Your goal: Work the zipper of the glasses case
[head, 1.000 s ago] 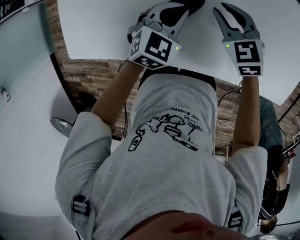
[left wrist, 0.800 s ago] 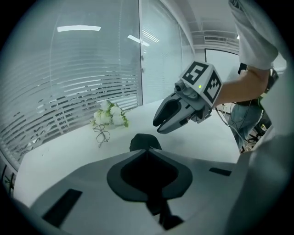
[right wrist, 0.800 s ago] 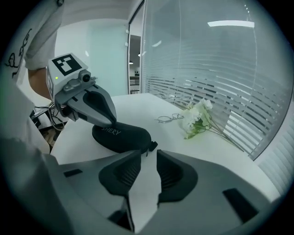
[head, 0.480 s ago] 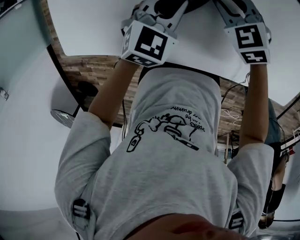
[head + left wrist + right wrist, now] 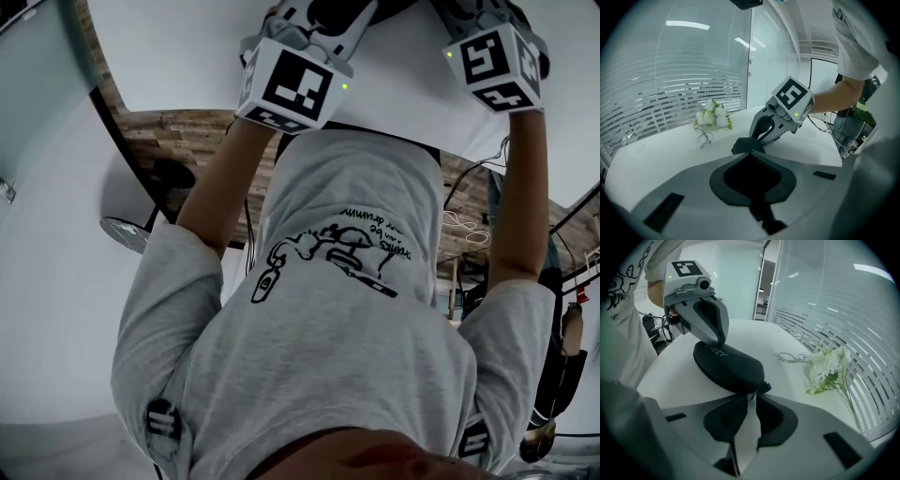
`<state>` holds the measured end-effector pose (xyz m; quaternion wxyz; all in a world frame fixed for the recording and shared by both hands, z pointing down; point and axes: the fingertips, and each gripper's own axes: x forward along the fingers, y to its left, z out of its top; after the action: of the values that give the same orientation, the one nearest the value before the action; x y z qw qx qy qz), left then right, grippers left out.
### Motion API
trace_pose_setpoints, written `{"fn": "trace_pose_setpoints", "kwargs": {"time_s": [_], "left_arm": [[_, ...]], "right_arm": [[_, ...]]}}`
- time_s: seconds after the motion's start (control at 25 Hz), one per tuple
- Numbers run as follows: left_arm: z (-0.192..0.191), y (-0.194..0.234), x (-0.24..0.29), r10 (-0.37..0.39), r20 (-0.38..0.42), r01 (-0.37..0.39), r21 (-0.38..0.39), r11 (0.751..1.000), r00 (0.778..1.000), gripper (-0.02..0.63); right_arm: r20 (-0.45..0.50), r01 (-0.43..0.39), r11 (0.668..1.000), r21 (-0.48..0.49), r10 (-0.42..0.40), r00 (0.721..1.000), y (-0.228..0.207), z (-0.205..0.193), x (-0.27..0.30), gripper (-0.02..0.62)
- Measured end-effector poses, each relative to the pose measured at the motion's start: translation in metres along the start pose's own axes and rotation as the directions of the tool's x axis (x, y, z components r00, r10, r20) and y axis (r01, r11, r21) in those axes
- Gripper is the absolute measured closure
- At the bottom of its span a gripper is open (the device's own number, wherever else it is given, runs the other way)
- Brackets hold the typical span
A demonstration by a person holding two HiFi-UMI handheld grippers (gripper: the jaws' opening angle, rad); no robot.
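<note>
Right now the right gripper (image 5: 751, 397) is reaching down at the near end of the glasses case (image 5: 729, 363). Its jaws have just been closing, and they are now standing only a narrow slit apart. Their tips are coming together on the small zipper pull (image 5: 764, 387), which is sticking out from that end of the case, and they appear to be pinching it. The white table (image 5: 679, 380) is showing through the slit behind the tips. The left gripper (image 5: 750, 154) is working the far end of the case. Its jaws are clamping around the black shell from above and pinning it to the table. In its own view that dark shell is filling the space between the pads. The case is lying flat and lengthwise between the two grippers, on the white table in front of the person. It is looking fully closed, so whatever is inside it is not showing. A pair of thin wire glasses (image 5: 794, 357) is lying out on the table just beyond the case, not in it. A bunch of white flowers (image 5: 827, 369) is lying beside them, near the window blinds.
</note>
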<state>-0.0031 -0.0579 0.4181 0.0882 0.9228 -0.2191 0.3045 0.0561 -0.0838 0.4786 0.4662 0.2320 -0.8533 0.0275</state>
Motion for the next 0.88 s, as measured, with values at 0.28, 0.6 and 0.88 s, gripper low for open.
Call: {"fn": "trace_pose_setpoints", "kwargs": {"time_s": [0.28, 0.6, 0.88], "left_arm": [[-0.004, 0.002, 0.001, 0.005, 0.016, -0.005, -0.016, 1.0, 1.0, 0.584], [-0.003, 0.002, 0.002, 0.058, 0.01, -0.058, 0.02, 0.998, 0.998, 0.584], [-0.003, -0.001, 0.004, 0.051, 0.0, -0.051, 0.027, 0.998, 0.999, 0.584]], "right_arm": [[-0.024, 0.037, 0.996, -0.078, -0.039, 0.999, -0.002, -0.002, 0.002, 0.589], [-0.041, 0.064, 0.994, -0.09, -0.068, 0.997, -0.002, -0.005, -0.002, 0.591], [-0.05, 0.063, 0.995, -0.073, -0.067, 0.997, 0.005, -0.011, -0.006, 0.591]]}}
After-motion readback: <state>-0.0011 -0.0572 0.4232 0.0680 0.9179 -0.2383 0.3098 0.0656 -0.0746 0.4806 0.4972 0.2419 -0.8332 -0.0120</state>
